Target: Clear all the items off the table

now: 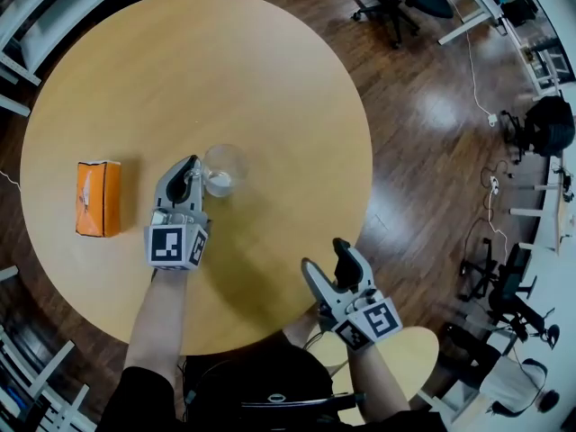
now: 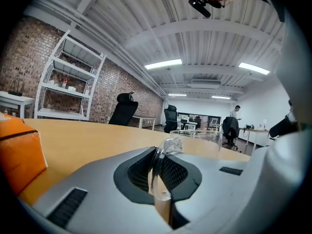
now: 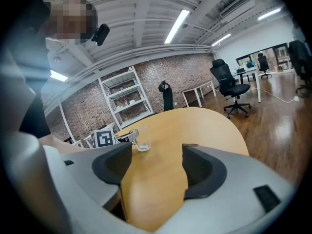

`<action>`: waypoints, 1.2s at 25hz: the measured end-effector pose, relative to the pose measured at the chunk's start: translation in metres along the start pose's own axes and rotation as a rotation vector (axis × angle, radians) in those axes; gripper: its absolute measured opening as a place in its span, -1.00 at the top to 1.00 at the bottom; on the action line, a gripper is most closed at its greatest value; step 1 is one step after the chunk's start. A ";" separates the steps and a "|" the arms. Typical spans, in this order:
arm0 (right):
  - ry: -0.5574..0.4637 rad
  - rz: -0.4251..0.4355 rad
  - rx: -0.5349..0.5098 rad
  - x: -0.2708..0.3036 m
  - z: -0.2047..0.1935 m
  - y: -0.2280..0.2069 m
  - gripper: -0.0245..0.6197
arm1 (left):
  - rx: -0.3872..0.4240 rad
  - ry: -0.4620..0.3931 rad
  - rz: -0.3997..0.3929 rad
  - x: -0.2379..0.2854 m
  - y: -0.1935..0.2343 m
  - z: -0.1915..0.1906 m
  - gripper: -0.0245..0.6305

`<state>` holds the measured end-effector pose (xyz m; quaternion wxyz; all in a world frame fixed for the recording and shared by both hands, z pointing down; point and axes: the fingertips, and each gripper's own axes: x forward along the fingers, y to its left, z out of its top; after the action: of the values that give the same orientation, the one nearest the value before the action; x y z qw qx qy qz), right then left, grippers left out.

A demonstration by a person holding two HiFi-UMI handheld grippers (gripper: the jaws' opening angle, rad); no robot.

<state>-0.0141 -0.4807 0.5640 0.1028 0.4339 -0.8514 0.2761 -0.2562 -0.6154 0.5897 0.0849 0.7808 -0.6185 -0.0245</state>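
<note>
Right claw [image 1: 324, 255] released and empty at the front edge of the bench [image 1: 270, 79]; left claw [image 1: 196, 171] clenched on the glass [image 1: 224, 169].
Nearest the person, the right claw's jaws stand apart over bare wood, with the glass well ahead and to its left. Farther in, the left claw pinches the near wall of the clear glass, which stands upright on the bench just beyond the fingertips. An orange box [image 1: 98, 197] lies left of that claw, apart from it.
</note>
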 end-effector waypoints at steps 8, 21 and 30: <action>-0.005 0.007 0.029 0.000 0.003 0.004 -0.10 | 0.008 0.009 0.063 -0.004 0.003 -0.008 0.92; 0.011 0.024 -0.024 0.007 -0.001 0.017 -0.10 | 0.004 0.079 0.138 -0.025 0.006 -0.021 0.69; 0.011 0.041 -0.036 0.011 -0.010 0.048 -0.10 | 0.059 0.073 0.055 -0.079 -0.010 -0.016 0.59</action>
<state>-0.0593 -0.4597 0.5589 0.1096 0.4129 -0.8645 0.2650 -0.2623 -0.5352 0.5980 0.0851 0.7660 -0.6367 0.0244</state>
